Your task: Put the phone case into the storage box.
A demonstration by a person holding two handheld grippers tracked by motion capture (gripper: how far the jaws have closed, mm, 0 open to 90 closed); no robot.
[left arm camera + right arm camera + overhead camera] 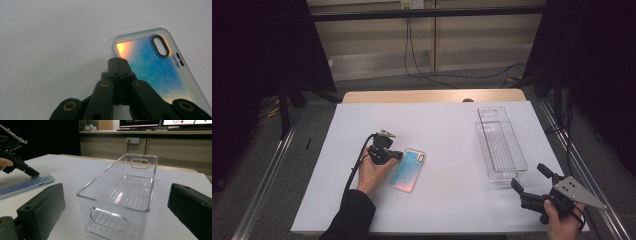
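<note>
An iridescent blue-and-orange phone case (408, 170) lies flat on the white table cover (437, 120), left of centre. My left gripper (399, 155) is shut, and its tips rest against the case's left edge near the camera-hole end. In the left gripper view the closed tips (119, 60) sit at the corner of the case (155, 72). A clear, empty plastic bin (501, 145) stands at the right. My right gripper (530, 178) is wide open just in front of the bin's near end, holding nothing. From the right gripper view its jaws frame the bin (97, 180), with the case (25, 183) and left gripper (33, 175) at far left.
The wooden table edge (432, 96) shows beyond the white cover. Metal rails (262, 180) run along both sides of the table. Cables (422, 75) trail across the floor behind, and dark curtains (262, 45) hang at the back left and right.
</note>
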